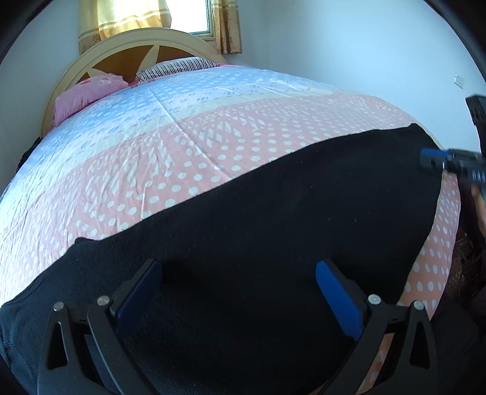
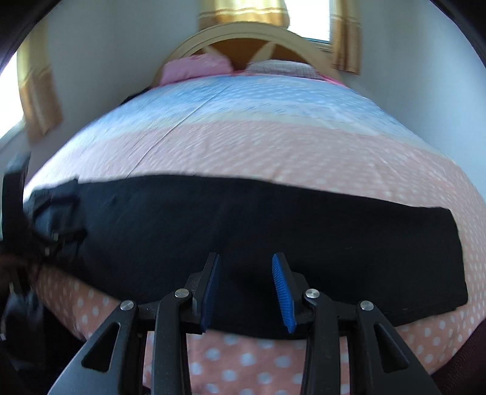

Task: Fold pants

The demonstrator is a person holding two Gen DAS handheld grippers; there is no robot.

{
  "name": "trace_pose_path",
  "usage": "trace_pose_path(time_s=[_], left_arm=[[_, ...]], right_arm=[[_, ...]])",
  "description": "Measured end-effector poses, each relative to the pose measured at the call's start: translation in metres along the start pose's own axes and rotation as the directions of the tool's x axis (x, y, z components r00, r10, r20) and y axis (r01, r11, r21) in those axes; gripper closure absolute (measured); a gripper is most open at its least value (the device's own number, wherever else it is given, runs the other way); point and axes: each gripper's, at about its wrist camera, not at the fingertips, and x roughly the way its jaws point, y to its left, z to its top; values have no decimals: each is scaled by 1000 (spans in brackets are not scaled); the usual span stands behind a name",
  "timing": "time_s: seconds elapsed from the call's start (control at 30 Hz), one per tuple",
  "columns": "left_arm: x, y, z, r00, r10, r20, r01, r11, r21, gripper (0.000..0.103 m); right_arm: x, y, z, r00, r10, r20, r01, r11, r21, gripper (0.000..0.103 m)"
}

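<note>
Black pants lie flat across the near part of the bed, folded lengthwise into a long band; in the right wrist view they stretch from a bunched waist end at the left to the leg end at the right. My left gripper is open, its blue pads wide apart just above the cloth. My right gripper is open over the pants' near edge, holding nothing. The right gripper also shows at the far right of the left wrist view, blurred.
The bed carries a pink and blue dotted quilt, with a pink pillow and a striped pillow by the wooden headboard. White walls and yellow curtains stand behind. The bed's near edge lies below my right gripper.
</note>
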Motion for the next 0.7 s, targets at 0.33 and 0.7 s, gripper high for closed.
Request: trace_pose_path(time_s=[0.33, 0.7], left_arm=[[-4, -2, -2, 999, 29, 18, -29, 1000, -10, 0], [-19, 15, -7, 994, 33, 103, -20, 993, -116, 0]], right_arm=[[-1, 3, -13, 1000, 22, -2, -22, 1000, -6, 65], [-15, -43, -13, 999, 39, 33, -43, 986, 159, 64]])
